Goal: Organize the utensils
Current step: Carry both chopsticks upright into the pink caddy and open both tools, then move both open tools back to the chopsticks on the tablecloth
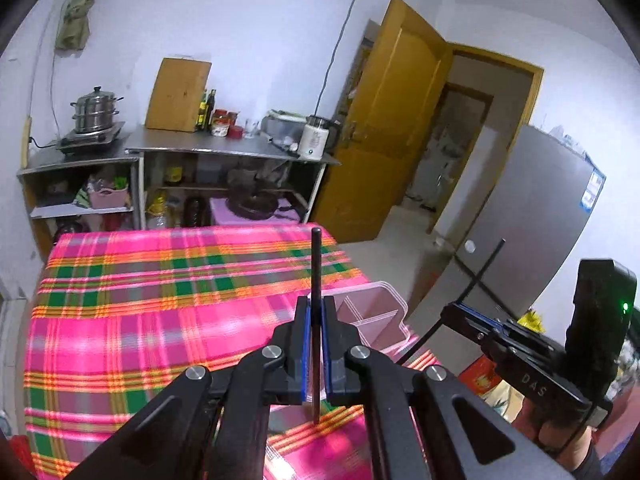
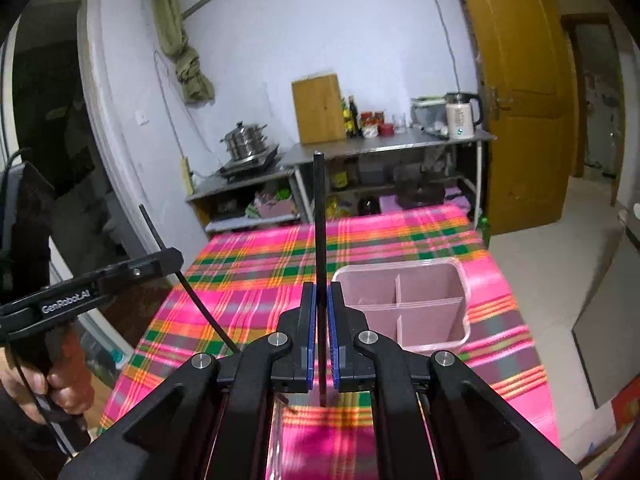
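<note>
Two readable marks, "GenRobot.AI" and "DAS", on hand-held grippers.

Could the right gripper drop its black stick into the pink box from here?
Probably yes. The right gripper grips the black stick, and the pink box sits just ahead with its top open and nothing in between.

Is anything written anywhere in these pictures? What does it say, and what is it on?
"GenRobot.AI": white letters along the side of the left tool, seen from the right wrist.
"DAS": pale letters along the side of the right tool, seen from the left wrist.
Blue sticker on the grey fridge: print too small to read.
Labels on the bottles and jars on the steel counter: too blurred to read.
</note>
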Available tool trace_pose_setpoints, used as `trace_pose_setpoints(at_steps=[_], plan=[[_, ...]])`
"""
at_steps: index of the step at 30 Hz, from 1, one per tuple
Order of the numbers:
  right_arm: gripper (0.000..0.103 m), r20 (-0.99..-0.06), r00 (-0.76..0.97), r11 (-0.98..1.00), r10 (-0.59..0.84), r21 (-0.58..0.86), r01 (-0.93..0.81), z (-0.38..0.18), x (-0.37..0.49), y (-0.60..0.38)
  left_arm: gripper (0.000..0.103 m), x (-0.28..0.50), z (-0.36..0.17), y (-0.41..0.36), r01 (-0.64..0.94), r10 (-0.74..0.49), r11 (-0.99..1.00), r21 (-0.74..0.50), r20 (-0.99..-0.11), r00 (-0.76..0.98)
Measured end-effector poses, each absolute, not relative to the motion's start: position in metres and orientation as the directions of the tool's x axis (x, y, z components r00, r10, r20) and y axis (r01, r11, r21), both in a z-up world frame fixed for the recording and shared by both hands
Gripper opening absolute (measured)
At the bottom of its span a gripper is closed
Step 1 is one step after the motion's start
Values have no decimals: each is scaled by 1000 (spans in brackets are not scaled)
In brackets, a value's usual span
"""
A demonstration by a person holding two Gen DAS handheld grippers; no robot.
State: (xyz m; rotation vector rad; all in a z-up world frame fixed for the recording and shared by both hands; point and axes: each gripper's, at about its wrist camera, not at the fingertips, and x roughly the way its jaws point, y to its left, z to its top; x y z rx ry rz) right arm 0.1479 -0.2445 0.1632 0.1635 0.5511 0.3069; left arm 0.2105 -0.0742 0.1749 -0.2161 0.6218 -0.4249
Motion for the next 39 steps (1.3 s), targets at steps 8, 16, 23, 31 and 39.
trace_pose_setpoints(at_steps=[8, 16, 23, 31, 39], plan=[[6, -427, 857, 948, 288, 251, -194, 189, 169, -269, 5, 244, 196, -93, 344, -476, 874, -343, -461, 749], [6, -490, 828, 950, 272, 272, -151, 157, 206, -274, 5, 281, 159, -113, 336, -475, 876, -346, -497, 726], [6, -577, 771, 953, 269, 272, -129, 113, 223, -270, 5, 294, 117, -120, 324, -459, 887, -329, -557, 692], [7, -610, 758, 965, 232, 244, -100, 100, 223, -270, 14, 287, 113, -117, 321, -443, 896, -308, -560, 700], [17, -578, 791, 971, 203, 223, -86, 117, 199, -274, 29, 260, 131, -105, 318, -433, 900, -298, -520, 736]])
